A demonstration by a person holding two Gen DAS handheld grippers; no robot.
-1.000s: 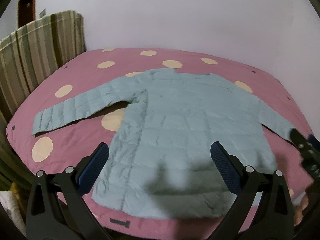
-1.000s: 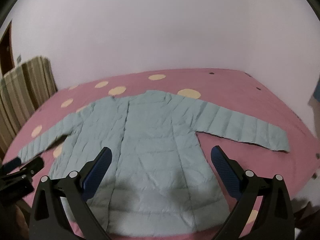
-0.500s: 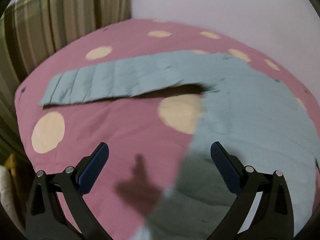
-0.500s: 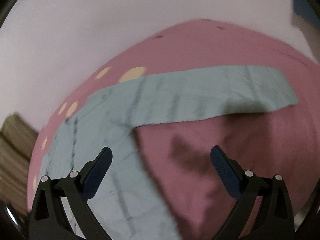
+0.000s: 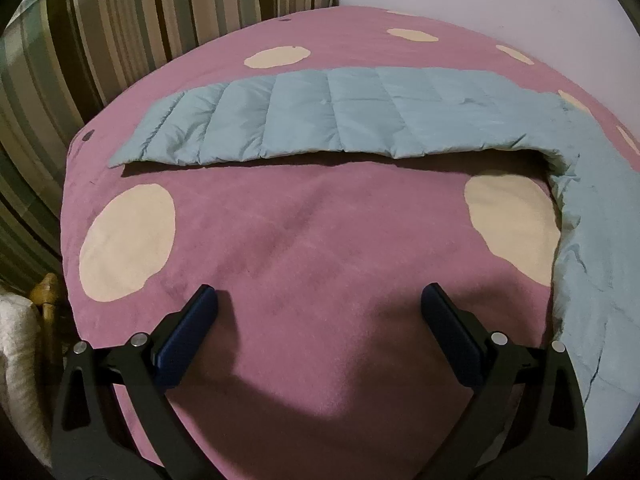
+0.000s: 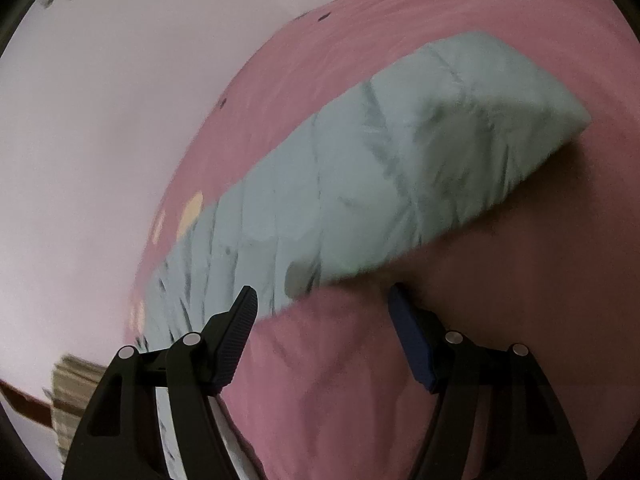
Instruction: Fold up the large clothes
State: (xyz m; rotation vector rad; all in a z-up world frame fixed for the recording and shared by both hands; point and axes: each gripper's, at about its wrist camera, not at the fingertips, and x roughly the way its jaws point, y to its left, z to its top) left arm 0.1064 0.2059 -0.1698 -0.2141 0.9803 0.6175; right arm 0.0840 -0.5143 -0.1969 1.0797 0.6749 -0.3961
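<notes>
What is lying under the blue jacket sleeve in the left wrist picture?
The sleeve lies flat on the pink spotted blanket, casting a dark shadow along its near edge. Whatever part of the blanket sits directly beneath the sleeve is covered.

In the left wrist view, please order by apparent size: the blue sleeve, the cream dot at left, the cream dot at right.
1. blue sleeve, clearly the largest.
2. The cream dot at left and the cream dot at right look alike; the jacket partly covers the right one, so I leave them unranked.
</notes>
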